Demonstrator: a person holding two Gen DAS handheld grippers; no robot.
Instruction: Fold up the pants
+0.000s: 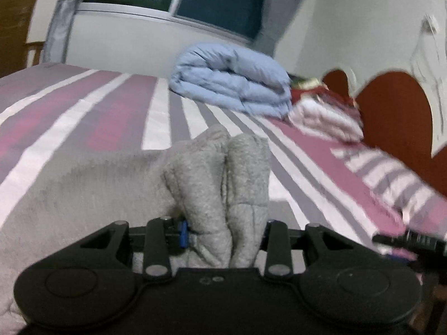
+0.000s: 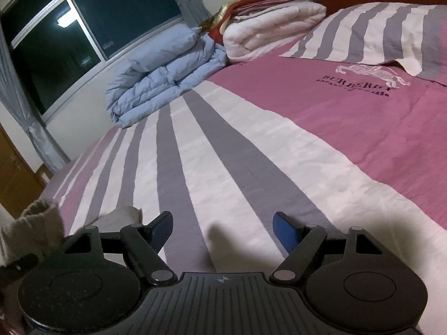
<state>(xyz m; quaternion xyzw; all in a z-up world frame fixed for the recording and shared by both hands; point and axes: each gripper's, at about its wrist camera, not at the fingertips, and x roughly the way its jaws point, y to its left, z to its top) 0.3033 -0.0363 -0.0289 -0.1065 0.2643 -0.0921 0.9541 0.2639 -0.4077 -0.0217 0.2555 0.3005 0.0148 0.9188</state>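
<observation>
The grey fleece pants [image 1: 215,178] bunch up in thick folds between the fingers of my left gripper [image 1: 223,229], which is shut on them; more grey cloth trails off to the left over the striped bed cover [image 1: 83,117]. The blue pad on the left finger [image 1: 183,233] presses the fabric. In the right wrist view my right gripper [image 2: 222,230] stands open over the cover with nothing between its blue pads. A lifted part of the pants [image 2: 36,229] shows at that view's left edge, with another bit [image 2: 123,215] lying flat.
A folded light-blue duvet [image 1: 229,81] and a stack of white and red bedding [image 1: 324,114] sit at the head of the bed by the brown headboard [image 1: 391,106]. A striped pillow [image 2: 377,33] lies to the right. A window [image 2: 83,28] and curtains stand behind.
</observation>
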